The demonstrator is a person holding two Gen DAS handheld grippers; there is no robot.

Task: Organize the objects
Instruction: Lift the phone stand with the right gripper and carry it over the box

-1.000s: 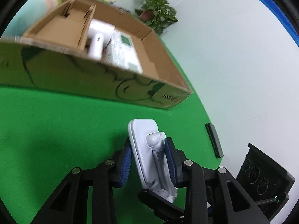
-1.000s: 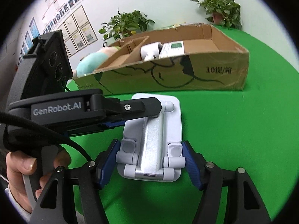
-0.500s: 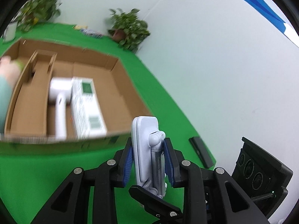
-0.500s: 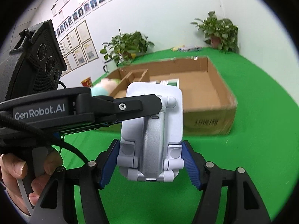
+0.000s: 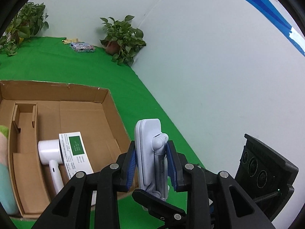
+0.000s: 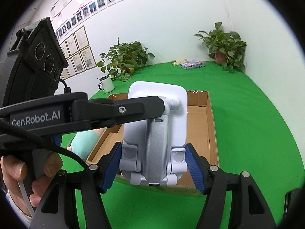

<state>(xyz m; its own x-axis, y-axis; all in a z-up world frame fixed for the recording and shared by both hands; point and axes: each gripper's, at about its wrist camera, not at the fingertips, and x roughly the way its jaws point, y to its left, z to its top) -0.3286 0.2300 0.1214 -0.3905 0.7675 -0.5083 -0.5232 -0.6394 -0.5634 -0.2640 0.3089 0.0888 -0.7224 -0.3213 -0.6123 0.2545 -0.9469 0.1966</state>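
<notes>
A white and grey folding phone stand (image 5: 146, 133) hangs in the air between both grippers. My left gripper (image 5: 151, 147) is shut on it edgewise, blue pads pressing its flat sides. From the right wrist view the stand (image 6: 154, 129) shows its grey arm, and my right gripper (image 6: 153, 152) is shut across its hinged base. The left gripper's black finger (image 6: 118, 110) reaches in from the left over the stand's top. Below and ahead lies an open cardboard box (image 5: 112, 103), holding a white handheld device (image 5: 49, 152) and a booklet with a green panel (image 5: 75, 150).
A green cloth (image 6: 247, 133) covers the table. A pastel plush toy (image 6: 83, 139) lies left of the box (image 6: 209, 133). At the back stand a white mug (image 6: 105, 84), potted plants (image 6: 125, 57), and small packets (image 6: 192, 64). A white wall (image 5: 209, 76) borders the right side.
Both grippers have risen with the phone stand off the green cloth and moved toward the box. The box now lies lower in both views, its inside showing.
</notes>
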